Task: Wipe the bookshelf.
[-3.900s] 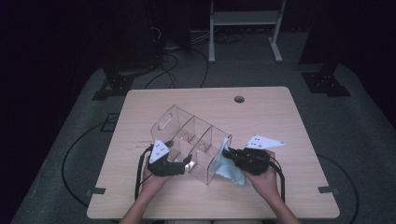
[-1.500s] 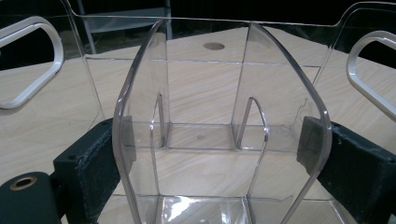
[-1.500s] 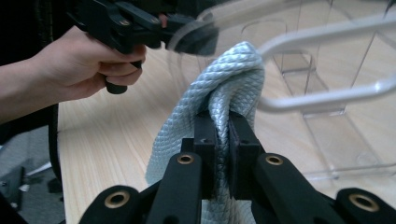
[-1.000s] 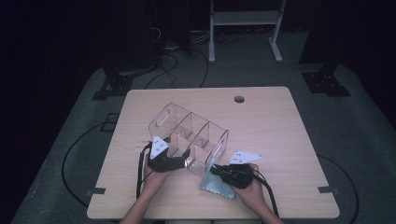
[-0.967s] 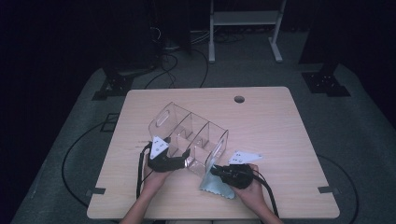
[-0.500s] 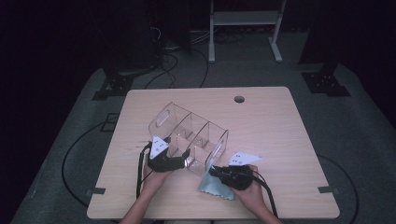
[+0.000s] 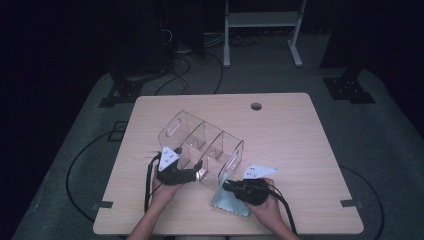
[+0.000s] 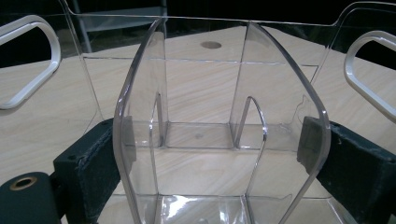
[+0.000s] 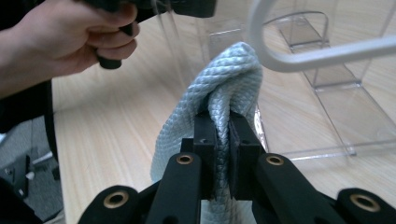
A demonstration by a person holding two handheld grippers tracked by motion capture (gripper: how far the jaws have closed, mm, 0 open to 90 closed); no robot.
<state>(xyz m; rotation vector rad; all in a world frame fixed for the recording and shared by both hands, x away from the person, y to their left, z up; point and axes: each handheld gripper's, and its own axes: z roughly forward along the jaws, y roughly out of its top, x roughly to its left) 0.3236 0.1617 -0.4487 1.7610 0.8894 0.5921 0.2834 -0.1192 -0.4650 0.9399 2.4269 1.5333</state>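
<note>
Clear plastic organizer (image 7: 202, 150) and pale blue cloth (image 7: 227, 200) on the wooden surface (image 7: 300, 135)
Left tongs (image 8: 219, 135) clamp the organizer's near wall; right tongs (image 9: 223, 135) pinch a fold of cloth against the organizer's end, near the front edge

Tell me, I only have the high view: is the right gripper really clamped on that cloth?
Observer: Yes. In the right gripper view the right gripper is shut on a bunched fold of the cloth.
Operator: And the left one?
Observer: The left gripper straddles the clear organizer, one pad on each outer side of its curved wall.
Operator: Anything inside it?
Observer: The compartments seen in the left gripper view hold nothing.
</note>
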